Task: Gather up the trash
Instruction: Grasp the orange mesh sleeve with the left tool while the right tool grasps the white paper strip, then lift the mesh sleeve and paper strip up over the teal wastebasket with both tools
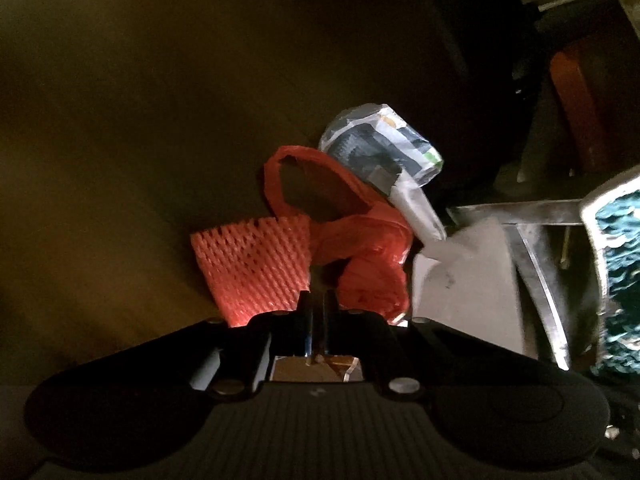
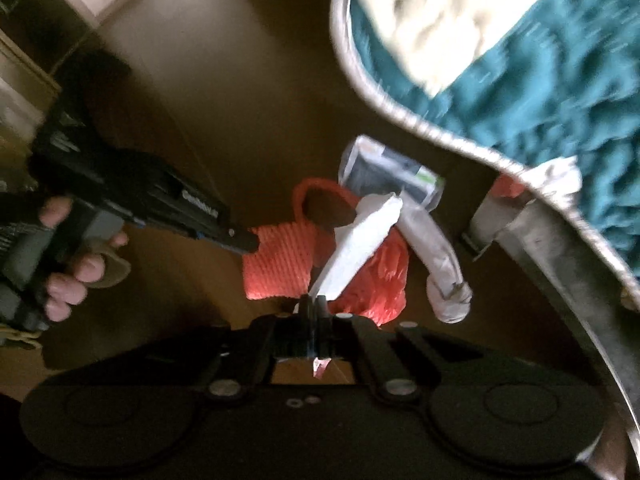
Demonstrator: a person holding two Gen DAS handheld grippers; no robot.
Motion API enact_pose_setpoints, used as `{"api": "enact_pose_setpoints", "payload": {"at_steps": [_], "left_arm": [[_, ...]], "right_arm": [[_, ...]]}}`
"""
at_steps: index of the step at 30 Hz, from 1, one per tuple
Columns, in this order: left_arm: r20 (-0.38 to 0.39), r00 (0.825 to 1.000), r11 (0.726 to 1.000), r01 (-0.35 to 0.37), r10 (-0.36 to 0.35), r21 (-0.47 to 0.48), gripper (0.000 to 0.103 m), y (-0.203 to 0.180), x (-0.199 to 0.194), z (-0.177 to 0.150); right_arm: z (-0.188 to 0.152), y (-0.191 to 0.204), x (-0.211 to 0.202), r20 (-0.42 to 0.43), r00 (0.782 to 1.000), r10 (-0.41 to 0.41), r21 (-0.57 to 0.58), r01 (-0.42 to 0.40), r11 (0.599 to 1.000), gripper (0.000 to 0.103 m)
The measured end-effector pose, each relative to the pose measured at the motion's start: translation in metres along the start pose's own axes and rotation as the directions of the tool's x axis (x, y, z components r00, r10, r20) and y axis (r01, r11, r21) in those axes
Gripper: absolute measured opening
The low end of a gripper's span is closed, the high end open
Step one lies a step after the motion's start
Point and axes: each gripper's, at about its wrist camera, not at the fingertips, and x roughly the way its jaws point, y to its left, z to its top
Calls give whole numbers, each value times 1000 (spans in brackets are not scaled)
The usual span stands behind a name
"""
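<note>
While the trash sits bunched at centre frame on the brown floor (image 2: pixel 168 280), the left gripper (image 2: pixel 250 243) reaches in from the left of the right-wrist view, its tip touching the orange foam net (image 2: pixel 276 268); its own camera shows the jaws nearly together with nothing visibly between them. Moving right, the right gripper (image 2: pixel 316 304) is clamped on a white paper strip (image 2: pixel 356 248) rising over the red plastic bag (image 2: pixel 380 280). Above sits a crumpled printed wrapper (image 2: pixel 392 172), lower right a twisted white wrapper (image 2: pixel 440 272), beside a metal-rimmed teal chair (image 2: pixel 560 92). One piece is in hand, and most looks still uncollected.
</note>
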Motion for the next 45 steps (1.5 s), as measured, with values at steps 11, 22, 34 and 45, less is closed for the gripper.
{"api": "enact_pose_setpoints", "payload": {"at_steps": [11,22,34,45], "left_arm": [[-48,997,997,-56,54,-44,72,0,47,-1],[-29,973,971,-232,231,-60,72,4,100,2],[3,958,957,-288,288,-30,16,10,94,-7],[115,952,958,-287,283,15,11,6,17,-10]], "right_arm": [[-29,-29,-26,-22,1000,9,93,-7,996,0],[-36,-44,-2,-65,997,33,127,-25,992,0],[-39,-42,3,-68,997,34,128,-26,991,0],[-36,-28,-58,18,1000,8,122,-10,992,0]]}}
